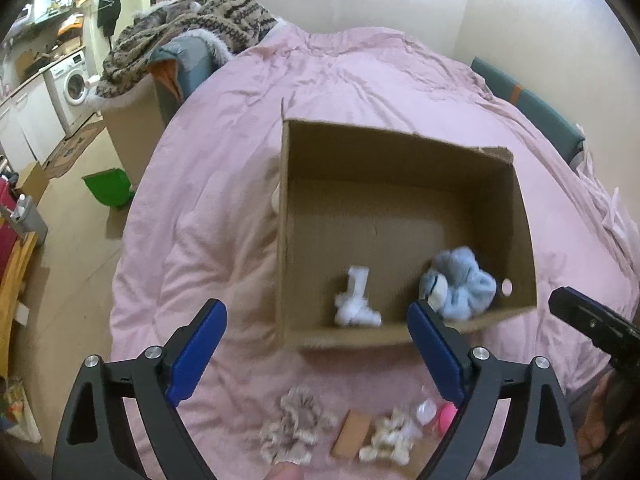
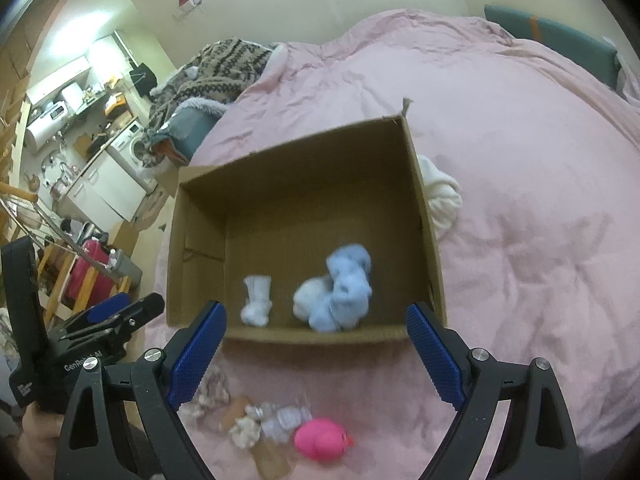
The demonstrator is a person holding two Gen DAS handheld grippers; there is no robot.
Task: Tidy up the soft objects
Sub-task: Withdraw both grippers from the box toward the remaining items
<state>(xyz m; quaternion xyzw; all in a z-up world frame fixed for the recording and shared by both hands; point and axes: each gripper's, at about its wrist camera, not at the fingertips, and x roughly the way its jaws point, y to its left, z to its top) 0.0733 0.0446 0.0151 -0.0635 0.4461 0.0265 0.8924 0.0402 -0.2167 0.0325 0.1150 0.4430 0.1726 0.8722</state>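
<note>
An open cardboard box (image 1: pixel 400 152) (image 2: pixel 296 160) sits on the pink bed cover. Inside lie a white knotted cloth (image 1: pixel 356 300) (image 2: pixel 257 298) and a fluffy light-blue scrunchie (image 1: pixel 460 284) (image 2: pixel 340 292). In front of the box lie a beige scrunchie (image 1: pixel 294 428) (image 2: pixel 210 394), a tan card (image 1: pixel 352 434), a cream scrunchie (image 1: pixel 390 438) (image 2: pixel 245 431), a clear wrapped item (image 2: pixel 286 420) and a pink rubber duck (image 2: pixel 322 438) (image 1: pixel 446 416). My left gripper (image 1: pixel 318 344) is open and empty above the near items. My right gripper (image 2: pixel 316 350) is open and empty over the box's near edge.
A white yarn-like bundle (image 2: pixel 440 196) lies beside the box. A pile of patterned knitwear (image 1: pixel 188 36) lies on the bed's far corner. A green bin (image 1: pixel 108 190) stands on the floor. A washing machine (image 1: pixel 74 80) and kitchen units stand at the left. The other gripper shows at the left (image 2: pixel 92 332).
</note>
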